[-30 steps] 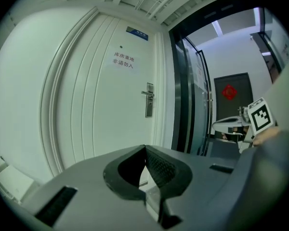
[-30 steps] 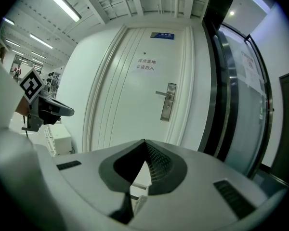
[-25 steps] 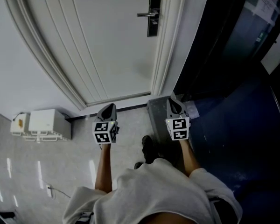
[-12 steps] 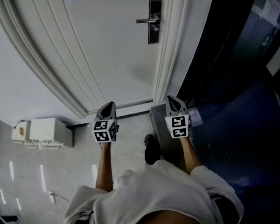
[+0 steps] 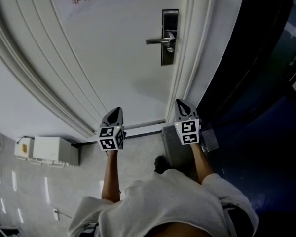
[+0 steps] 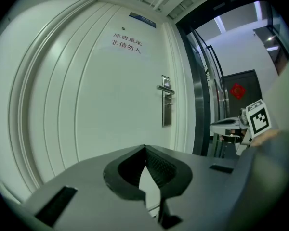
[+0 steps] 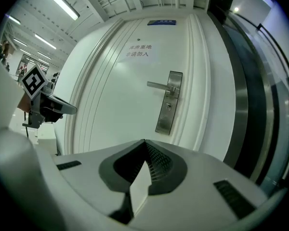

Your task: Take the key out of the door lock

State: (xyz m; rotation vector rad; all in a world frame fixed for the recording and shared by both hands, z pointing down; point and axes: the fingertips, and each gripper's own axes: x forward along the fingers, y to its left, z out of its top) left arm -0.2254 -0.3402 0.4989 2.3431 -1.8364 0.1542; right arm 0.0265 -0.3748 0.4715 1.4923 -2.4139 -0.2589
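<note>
Right now the left gripper (image 5: 116,112) and the right gripper (image 5: 181,104) are hanging side by side low before the white door (image 5: 113,58), both claws closed with nothing between them, well apart from the lock plate (image 5: 168,37). That plate is sitting at the door's right edge, its handle (image 5: 157,41) pointing left, and the key (image 5: 171,48) is showing only as a tiny glint just under it, too small to be sure of.

Left tongs (image 5: 116,113) and right tongs (image 5: 180,104) held forward, jaws closed, empty.
</note>
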